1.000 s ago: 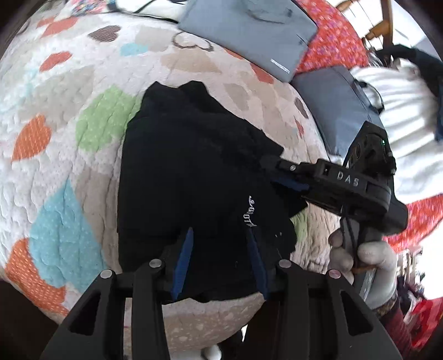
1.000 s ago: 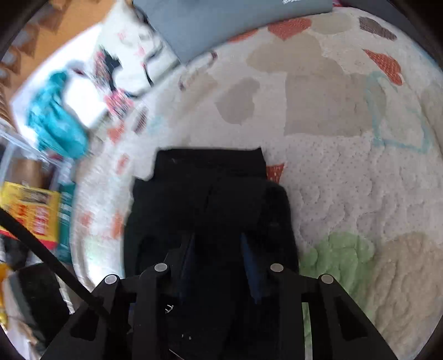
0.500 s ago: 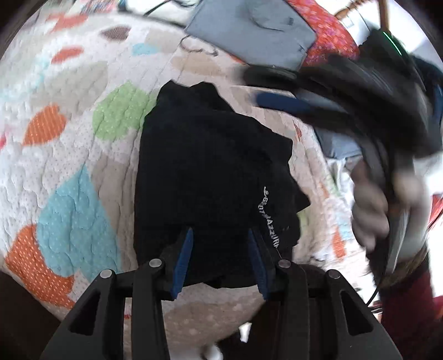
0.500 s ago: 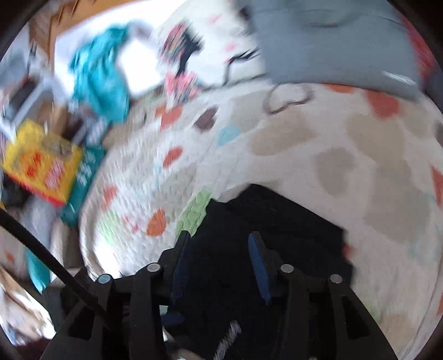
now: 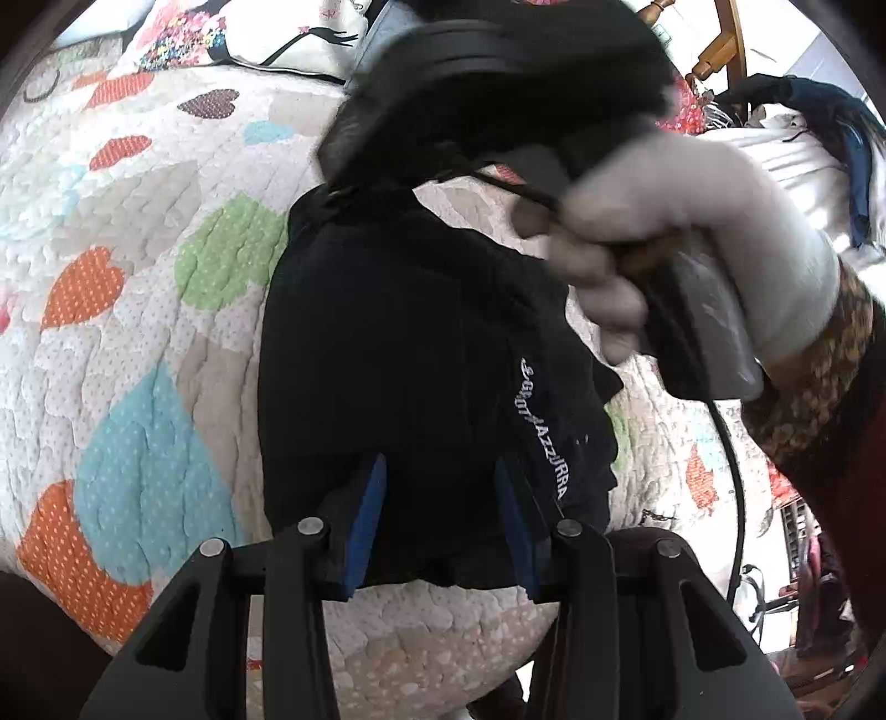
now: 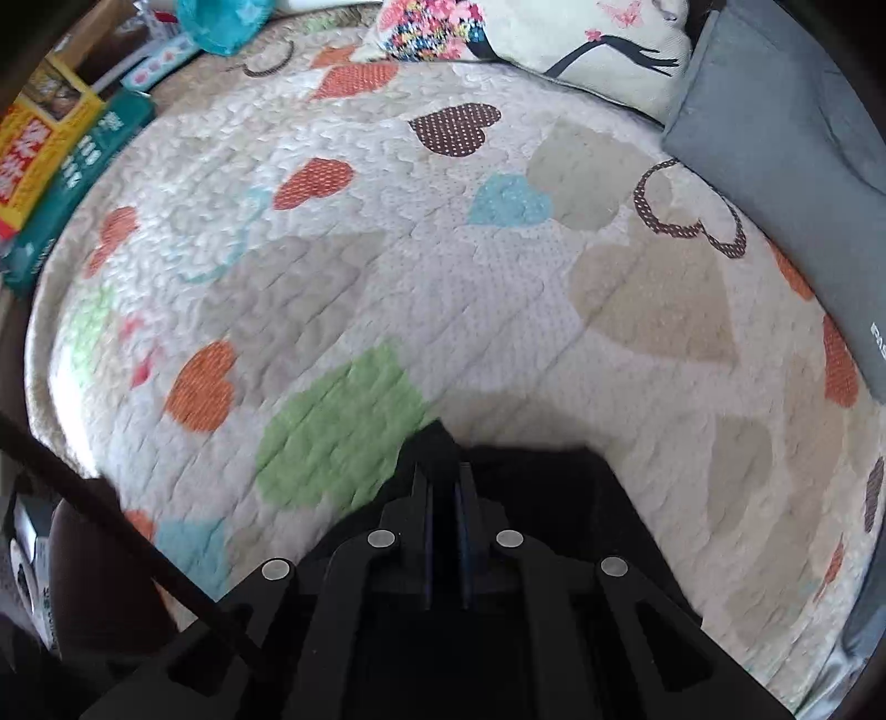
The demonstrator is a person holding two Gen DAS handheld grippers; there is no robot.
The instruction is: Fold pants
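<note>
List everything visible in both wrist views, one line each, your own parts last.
pants: 1, black with white lettering, folded on the quilt's near edge
quilt: 1, cream with coloured hearts, covering the bed
floral pillow: 1, cream, far edge
grey cushion: 1, grey, far right
boxes: 2, yellow and green, off the quilt's left side
teal cloth: 1, far left
left gripper: open, blue pads over the pants' near edge
right gripper: shut on the pants' far edge
right hand: white glove, holding the right gripper's handle
</note>
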